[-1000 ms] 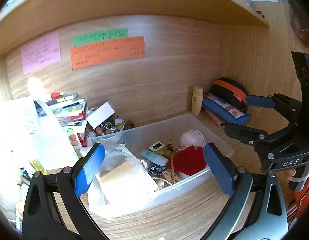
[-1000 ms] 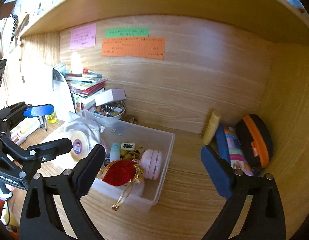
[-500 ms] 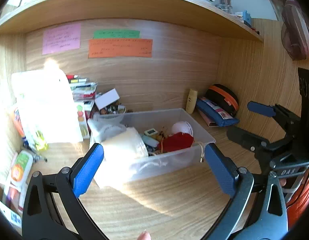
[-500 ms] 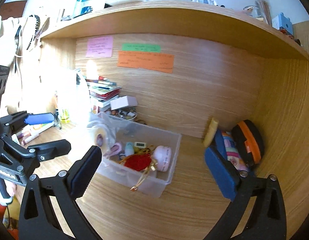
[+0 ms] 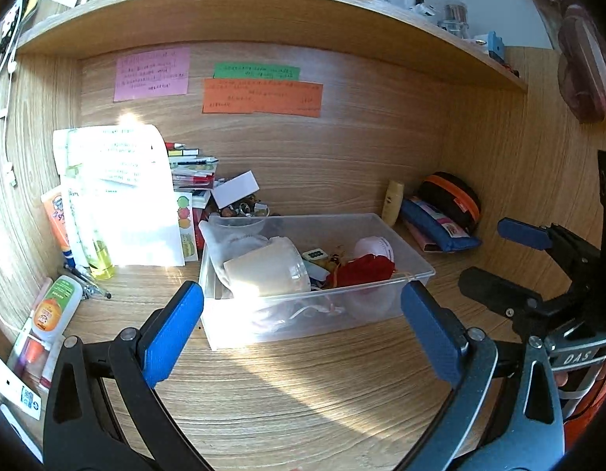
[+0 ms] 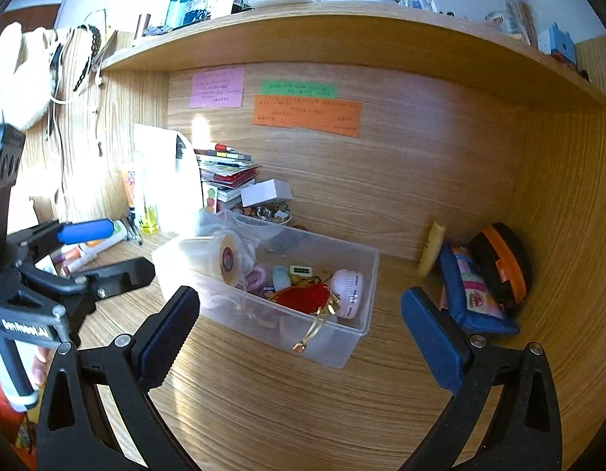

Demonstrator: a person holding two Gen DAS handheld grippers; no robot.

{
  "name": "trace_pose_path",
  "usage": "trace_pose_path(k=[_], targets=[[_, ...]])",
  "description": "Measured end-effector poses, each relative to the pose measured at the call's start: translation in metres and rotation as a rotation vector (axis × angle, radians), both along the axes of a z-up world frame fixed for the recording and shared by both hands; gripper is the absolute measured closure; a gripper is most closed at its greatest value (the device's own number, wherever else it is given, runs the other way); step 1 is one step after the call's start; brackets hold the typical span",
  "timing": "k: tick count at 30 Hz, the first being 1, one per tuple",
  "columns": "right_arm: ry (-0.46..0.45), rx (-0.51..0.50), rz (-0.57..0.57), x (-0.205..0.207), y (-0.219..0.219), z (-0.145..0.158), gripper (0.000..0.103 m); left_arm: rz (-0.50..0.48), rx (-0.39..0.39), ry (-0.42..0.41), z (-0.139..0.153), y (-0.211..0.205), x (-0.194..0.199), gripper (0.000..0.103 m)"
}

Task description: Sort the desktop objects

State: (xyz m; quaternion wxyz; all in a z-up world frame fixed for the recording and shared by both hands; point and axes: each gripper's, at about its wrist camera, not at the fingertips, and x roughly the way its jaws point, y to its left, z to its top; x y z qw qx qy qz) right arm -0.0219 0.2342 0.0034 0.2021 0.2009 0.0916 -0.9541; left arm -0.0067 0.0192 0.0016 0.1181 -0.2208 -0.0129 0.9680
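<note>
A clear plastic bin [image 5: 414, 278] [image 6: 365, 314] stands mid-desk. It holds a cream tub [image 5: 267, 267] [image 6: 212, 255], a red pouch [image 5: 365, 271] [image 6: 303, 298], a pink round case [image 5: 375, 249] [image 6: 348, 290] and small items. My left gripper [image 5: 303, 329] is open and empty, in front of the bin above the desk; it also shows in the right wrist view [image 6: 106, 251]. My right gripper [image 6: 299, 333] is open and empty, in front of the bin; it also shows in the left wrist view [image 5: 510, 259].
A blue pencil case [image 5: 436, 225] [image 6: 467, 294], a black-orange pouch [image 5: 454, 196] [image 6: 503, 259] and a beige bottle [image 5: 393, 196] [image 6: 430, 249] sit at the back right. Papers [image 5: 126, 196], stacked books [image 6: 228, 176], a jar of trinkets [image 6: 267, 212] and tubes [image 5: 53, 306] crowd the left. A shelf [image 6: 342, 27] hangs overhead.
Both grippers have pulled back and up from the bin, so it looks smaller and farther. More of the desk front and the top shelf shows. Both stay open.
</note>
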Motion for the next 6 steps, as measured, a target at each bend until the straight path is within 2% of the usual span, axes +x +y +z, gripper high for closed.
trace_pose_path(k=[6], targets=[[-0.046,-0.032,-0.002,-0.008,0.0028,-0.0061,0.001,-0.009,-0.025,0.037,0.0029,0.0064,0.0068,0.001]])
